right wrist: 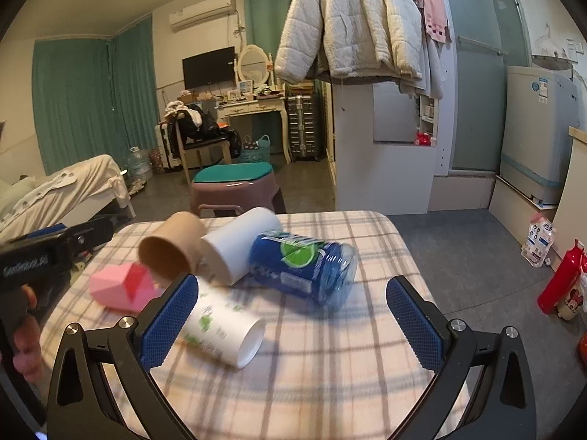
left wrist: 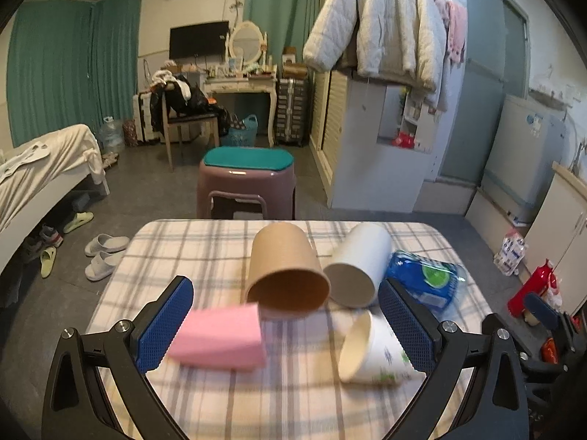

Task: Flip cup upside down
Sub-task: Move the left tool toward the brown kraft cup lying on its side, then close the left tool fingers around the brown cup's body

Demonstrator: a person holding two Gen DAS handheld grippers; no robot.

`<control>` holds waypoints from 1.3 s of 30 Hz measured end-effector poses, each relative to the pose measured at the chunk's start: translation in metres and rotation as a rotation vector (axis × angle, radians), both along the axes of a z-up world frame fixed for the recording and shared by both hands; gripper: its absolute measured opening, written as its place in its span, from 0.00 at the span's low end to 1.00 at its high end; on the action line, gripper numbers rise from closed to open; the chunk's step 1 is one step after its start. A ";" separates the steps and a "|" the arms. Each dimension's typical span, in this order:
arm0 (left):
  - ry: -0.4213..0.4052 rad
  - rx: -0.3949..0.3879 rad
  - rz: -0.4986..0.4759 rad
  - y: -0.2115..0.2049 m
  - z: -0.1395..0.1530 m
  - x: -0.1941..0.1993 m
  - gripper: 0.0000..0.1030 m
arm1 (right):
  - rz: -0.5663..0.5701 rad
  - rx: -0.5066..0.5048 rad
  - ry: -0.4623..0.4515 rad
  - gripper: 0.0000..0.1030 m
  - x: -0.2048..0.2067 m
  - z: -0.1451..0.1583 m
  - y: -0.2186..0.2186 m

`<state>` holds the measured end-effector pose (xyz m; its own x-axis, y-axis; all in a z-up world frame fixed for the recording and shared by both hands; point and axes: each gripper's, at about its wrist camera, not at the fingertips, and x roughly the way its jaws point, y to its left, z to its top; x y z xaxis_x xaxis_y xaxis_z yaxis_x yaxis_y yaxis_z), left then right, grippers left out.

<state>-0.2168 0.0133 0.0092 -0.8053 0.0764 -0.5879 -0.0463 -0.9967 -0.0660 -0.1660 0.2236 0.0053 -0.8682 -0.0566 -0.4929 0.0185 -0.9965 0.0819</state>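
Several cups lie on their sides on a plaid-covered table (left wrist: 293,403). In the left wrist view: a brown cup (left wrist: 284,267), a white cup (left wrist: 361,267), a pink cup (left wrist: 223,337), a white cup with green print (left wrist: 374,355) and a blue clear cup (left wrist: 425,278). My left gripper (left wrist: 286,326) is open above them, empty. In the right wrist view I see the brown cup (right wrist: 172,249), white cup (right wrist: 238,245), pink cup (right wrist: 121,286), printed cup (right wrist: 220,330) and blue cup (right wrist: 304,267). My right gripper (right wrist: 293,319) is open and empty, its left finger (right wrist: 168,319) over the printed cup.
A purple stool with a teal cushion (left wrist: 245,183) stands behind the table. A bed (left wrist: 40,168) is at the left, a white cabinet (left wrist: 374,139) at the right. A red bottle (right wrist: 561,278) stands on the floor at the right. The left gripper's body (right wrist: 44,253) shows at the left.
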 end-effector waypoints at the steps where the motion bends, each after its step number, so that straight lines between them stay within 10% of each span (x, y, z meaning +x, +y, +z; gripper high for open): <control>1: -0.015 0.000 -0.005 0.000 -0.003 -0.009 1.00 | -0.004 -0.007 -0.003 1.00 -0.006 -0.001 0.003; 17: -0.203 -0.052 -0.048 0.015 -0.061 -0.090 0.99 | -0.033 -0.009 -0.039 1.00 -0.072 -0.026 0.019; 21: -0.224 -0.061 -0.056 0.020 -0.068 -0.094 0.85 | -0.038 -0.018 -0.043 1.00 -0.075 -0.029 0.022; 39: -0.168 -0.076 -0.074 0.023 -0.051 -0.081 0.81 | -0.043 -0.058 -0.044 1.00 -0.064 -0.025 0.026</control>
<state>-0.2982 0.0360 -0.0415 -0.6894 0.0819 -0.7198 -0.1140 -0.9935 -0.0038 -0.2303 0.2495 -0.0196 -0.8480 -0.0488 -0.5277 -0.0295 -0.9899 0.1389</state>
